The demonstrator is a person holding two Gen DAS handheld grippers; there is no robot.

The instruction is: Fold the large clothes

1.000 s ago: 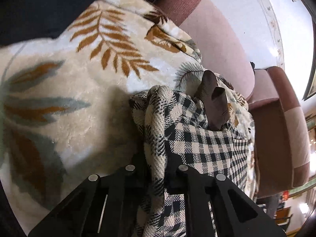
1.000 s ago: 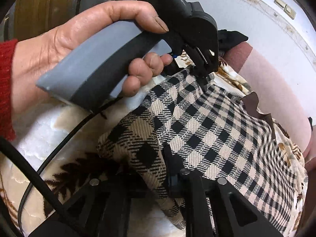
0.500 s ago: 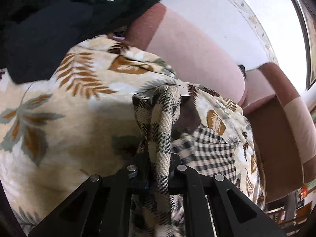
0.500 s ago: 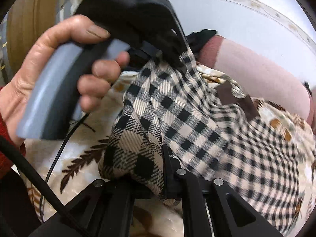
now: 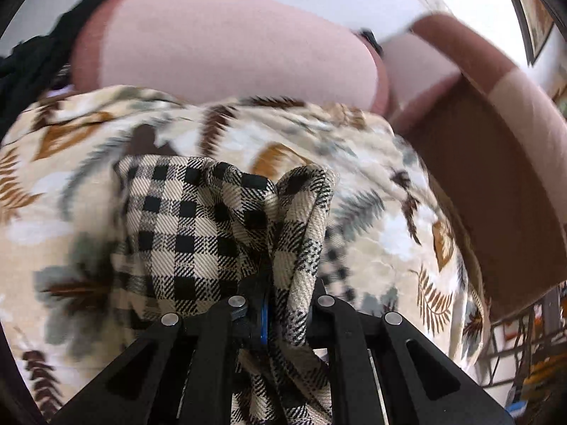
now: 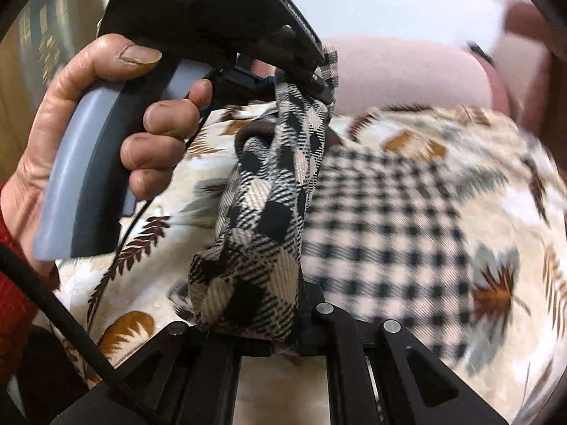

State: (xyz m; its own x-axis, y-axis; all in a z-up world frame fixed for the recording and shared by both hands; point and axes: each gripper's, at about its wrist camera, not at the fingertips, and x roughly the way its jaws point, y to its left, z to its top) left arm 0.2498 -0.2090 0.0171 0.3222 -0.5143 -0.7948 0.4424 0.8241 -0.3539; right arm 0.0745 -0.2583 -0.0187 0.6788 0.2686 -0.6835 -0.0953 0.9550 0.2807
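A beige-and-black checked garment [image 6: 382, 219] lies on a leaf-print blanket [image 6: 496, 163]. My left gripper [image 5: 276, 304] is shut on a bunched edge of the checked garment [image 5: 198, 226], lifted above the blanket. In the right wrist view, the left gripper [image 6: 319, 78] shows at upper left, held by a hand, pinching the cloth. My right gripper [image 6: 283, 322] is shut on another bunched edge of the same garment [image 6: 262, 248]. The cloth hangs taut between the two grippers; the rest lies flat on the blanket.
A pink sofa backrest [image 5: 226, 46] rises behind the blanket [image 5: 372, 163], with a brown armrest [image 5: 496, 163] at the right. Dark clothing [image 5: 32, 60] is draped at the far left. A black cable [image 6: 71, 326] runs along the lower left.
Both grippers have lifted and swung forward with the garment's edge, toward the sofa back. The views tilted up; the held edge now hangs over the part lying flat.
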